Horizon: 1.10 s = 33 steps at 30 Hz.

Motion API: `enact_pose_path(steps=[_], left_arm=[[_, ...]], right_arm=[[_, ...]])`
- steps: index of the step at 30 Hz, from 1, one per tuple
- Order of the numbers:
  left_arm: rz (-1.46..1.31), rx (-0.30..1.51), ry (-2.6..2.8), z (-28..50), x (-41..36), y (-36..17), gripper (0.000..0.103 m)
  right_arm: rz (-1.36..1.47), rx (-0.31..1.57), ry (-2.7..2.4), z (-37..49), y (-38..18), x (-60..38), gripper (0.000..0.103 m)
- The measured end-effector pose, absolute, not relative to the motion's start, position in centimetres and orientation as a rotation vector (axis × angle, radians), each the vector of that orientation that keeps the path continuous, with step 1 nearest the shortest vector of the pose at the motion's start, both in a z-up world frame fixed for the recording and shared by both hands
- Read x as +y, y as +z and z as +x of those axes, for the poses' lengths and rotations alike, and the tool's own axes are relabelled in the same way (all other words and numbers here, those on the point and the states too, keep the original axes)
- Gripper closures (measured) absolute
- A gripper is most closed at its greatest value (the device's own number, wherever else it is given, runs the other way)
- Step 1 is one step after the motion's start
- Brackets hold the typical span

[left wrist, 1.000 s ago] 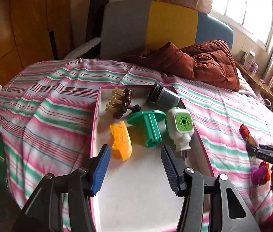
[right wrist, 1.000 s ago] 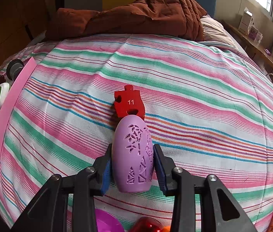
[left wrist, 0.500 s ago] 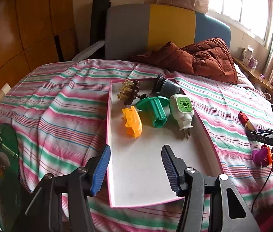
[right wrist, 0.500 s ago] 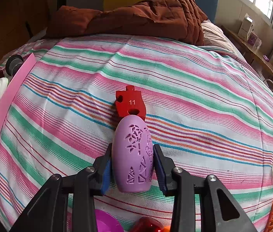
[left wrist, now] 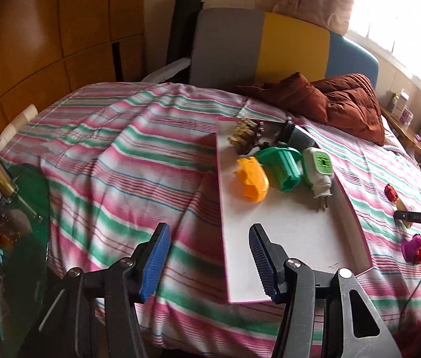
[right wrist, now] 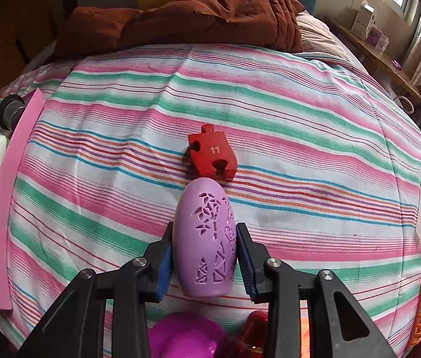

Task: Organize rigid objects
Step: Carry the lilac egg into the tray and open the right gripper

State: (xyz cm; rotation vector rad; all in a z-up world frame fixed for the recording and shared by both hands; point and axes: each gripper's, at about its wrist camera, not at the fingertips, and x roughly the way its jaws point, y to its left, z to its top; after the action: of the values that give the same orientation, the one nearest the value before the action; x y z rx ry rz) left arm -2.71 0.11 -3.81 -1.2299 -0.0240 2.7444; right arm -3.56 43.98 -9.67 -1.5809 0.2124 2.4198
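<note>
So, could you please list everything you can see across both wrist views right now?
Tray: one, white with pink rim, on the bed.
Orange clip: one, on the tray.
Green spool: one, on the tray beside the clip.
Plug-in device: one, white and green, on the tray.
Brown comb piece: one, tray's far end.
Grey cylinder: one, tray's far corner.
Puzzle piece: one, red, marked 11, on the bedspread.
Purple egg-shaped shell: one, in the right gripper.
Brown quilt: one, bed's far end.
Left gripper: open, empty.
Right gripper: shut on the shell.
</note>
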Motion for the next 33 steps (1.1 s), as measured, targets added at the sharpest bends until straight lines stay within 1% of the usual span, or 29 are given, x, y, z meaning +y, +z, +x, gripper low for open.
enact_pose_path(steps=[4, 7, 11, 15, 21, 24, 27, 30, 33], left_arm=[[-1.249, -0.057, 2.767, -2.7, -1.4, -4.3, 0.047], [-1.260, -0.077, 2.774, -2.7, -2.1, -4.6, 0.047], [-1.258, -0.102, 2.783, -2.6, -2.5, -4.7, 0.047], [-1.246, -0.111, 2.789, -2.6, -2.8, -4.5, 0.047], [-1.256, -0.129, 2.797, -2.5, -3.6, -4.7, 0.047], [-1.269, -0.144, 2.799, -2.7, -4.2, -5.0, 0.047], [-1.284, -0.160, 2.798, -2.7, -4.7, -5.3, 0.047], [-1.294, -0.168, 2.797, -2.8, -5.1, -5.7, 0.047], [-1.305, -0.179, 2.791, -2.7, -5.3, -6.0, 0.047]], right_arm=[[-1.552, 0.250, 2.495, -3.1, -8.0, 41.7, 0.065], [-1.531, 0.229, 2.591, -3.0, -5.9, 38.8, 0.065], [-1.544, 0.221, 2.761, -3.4, -3.1, 33.3, 0.065], [-1.636, 0.197, 2.906, -4.6, -2.0, 26.4, 0.065], [-1.835, 0.222, 2.927, -7.2, -4.2, 17.5, 0.065], [-1.890, 0.291, 2.863, -8.7, -5.9, 15.1, 0.065], [-1.924, 0.320, 2.799, -10.1, -7.5, 13.4, 0.065], [-2.005, 0.453, 2.756, -11.2, -9.0, 12.7, 0.063], [-1.999, 0.560, 2.751, -11.4, -9.4, 13.0, 0.060]])
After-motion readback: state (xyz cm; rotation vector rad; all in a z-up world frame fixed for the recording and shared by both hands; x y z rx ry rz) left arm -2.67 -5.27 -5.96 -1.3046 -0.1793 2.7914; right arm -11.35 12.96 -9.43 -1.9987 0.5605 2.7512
